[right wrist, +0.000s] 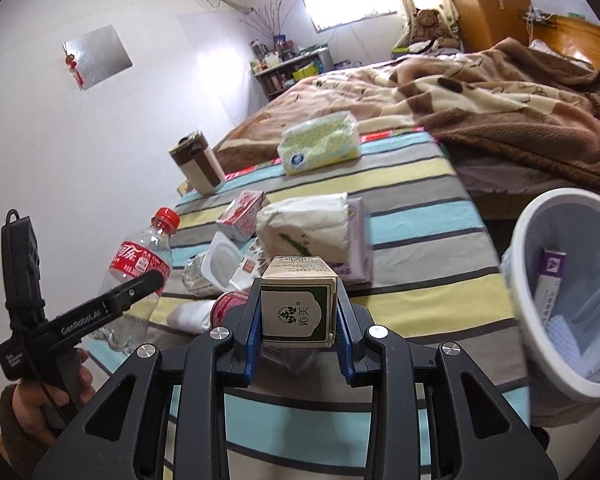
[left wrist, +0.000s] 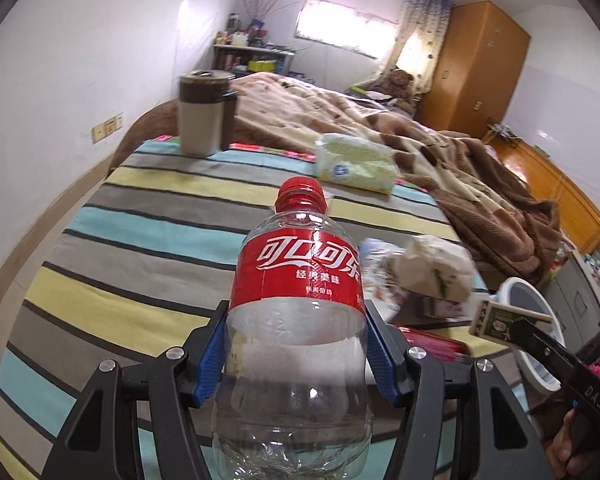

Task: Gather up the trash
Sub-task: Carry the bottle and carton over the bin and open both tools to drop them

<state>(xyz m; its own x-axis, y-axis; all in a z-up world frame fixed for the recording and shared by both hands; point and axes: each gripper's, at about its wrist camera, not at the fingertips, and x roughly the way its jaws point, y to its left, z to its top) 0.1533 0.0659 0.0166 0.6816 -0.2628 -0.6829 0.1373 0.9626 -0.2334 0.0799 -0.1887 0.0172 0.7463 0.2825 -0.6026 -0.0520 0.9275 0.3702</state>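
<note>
My left gripper (left wrist: 296, 312) is shut on an empty clear cola bottle (left wrist: 296, 280) with a red label and red cap, held upright above the striped table (left wrist: 120, 240). My right gripper (right wrist: 298, 285) is shut on a small green-and-white carton (right wrist: 298, 300), lifted off the table. A white trash bin (right wrist: 521, 248) stands off the table's right edge, to the right of the carton, with a purple box (right wrist: 552, 276) inside. On the table lie a red carton (right wrist: 242, 214), a folded tissue wad (right wrist: 308, 224), a white plastic cup (right wrist: 220, 256) and a red can (right wrist: 228, 304).
A tissue pack (right wrist: 320, 144) and a beige-and-brown lidded mug (right wrist: 198, 162) stand at the table's far end. Behind them is a bed with a brown blanket (right wrist: 500, 96). A wooden wardrobe (left wrist: 476, 68) stands at the back right. A person's hand (right wrist: 52, 396) grips the left handle.
</note>
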